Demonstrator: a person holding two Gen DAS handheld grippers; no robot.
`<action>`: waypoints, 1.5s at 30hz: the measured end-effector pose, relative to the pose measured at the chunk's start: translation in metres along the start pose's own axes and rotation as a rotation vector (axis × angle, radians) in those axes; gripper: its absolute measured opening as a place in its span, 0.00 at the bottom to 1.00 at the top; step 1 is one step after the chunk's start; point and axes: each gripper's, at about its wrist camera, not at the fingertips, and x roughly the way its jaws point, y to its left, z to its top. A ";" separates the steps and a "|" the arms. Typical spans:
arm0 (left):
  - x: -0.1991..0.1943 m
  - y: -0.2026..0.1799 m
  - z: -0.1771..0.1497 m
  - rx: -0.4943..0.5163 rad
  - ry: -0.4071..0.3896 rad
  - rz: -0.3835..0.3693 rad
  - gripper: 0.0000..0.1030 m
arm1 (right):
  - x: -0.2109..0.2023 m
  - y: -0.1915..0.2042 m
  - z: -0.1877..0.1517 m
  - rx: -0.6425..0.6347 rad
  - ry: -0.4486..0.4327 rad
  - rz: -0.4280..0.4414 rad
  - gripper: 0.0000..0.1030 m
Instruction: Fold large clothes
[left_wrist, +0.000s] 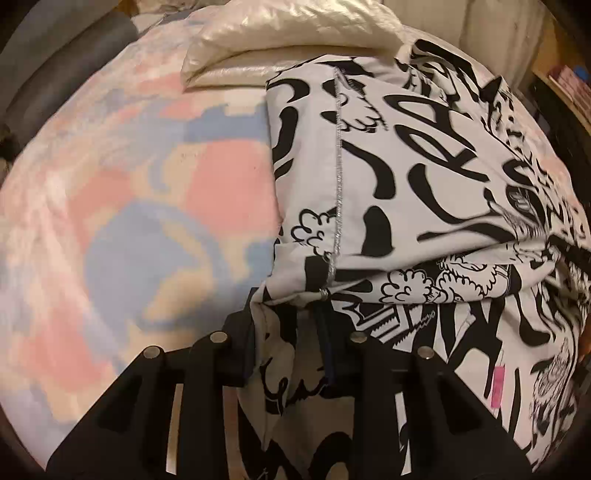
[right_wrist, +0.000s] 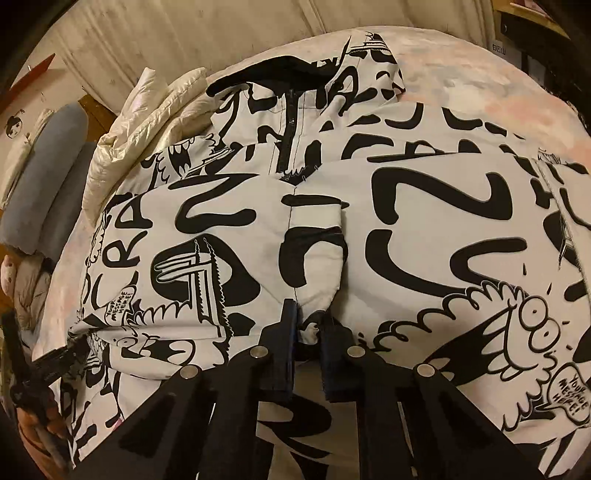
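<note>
A large white jacket with black graffiti print (left_wrist: 406, 177) lies partly folded on a bed; it fills most of the right wrist view (right_wrist: 332, 221), zipper and collar at the far end. My left gripper (left_wrist: 290, 310) is shut on a bunched edge of the jacket at its left side, near a silver zipper strip. My right gripper (right_wrist: 308, 325) is shut on a fold of the jacket at its near edge. The left gripper also shows at the lower left of the right wrist view (right_wrist: 55, 354), at the jacket's left corner.
The bed is covered by a pastel pink, blue and cream blanket (left_wrist: 129, 221). A cream puffy quilted item (left_wrist: 280, 33) lies at the far end, also in the right wrist view (right_wrist: 147, 110). A grey bolster (right_wrist: 48, 158) lies at the left. Shelves stand at the far right (right_wrist: 524, 37).
</note>
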 end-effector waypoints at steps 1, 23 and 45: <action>-0.004 -0.001 0.000 0.019 0.006 0.005 0.26 | -0.003 0.001 0.002 0.003 0.000 0.006 0.10; 0.045 0.020 0.141 -0.055 0.003 -0.174 0.72 | 0.046 -0.032 0.085 0.118 0.076 0.105 0.65; 0.069 -0.002 0.161 -0.006 -0.066 -0.045 0.28 | 0.042 -0.016 0.073 0.030 -0.035 0.001 0.10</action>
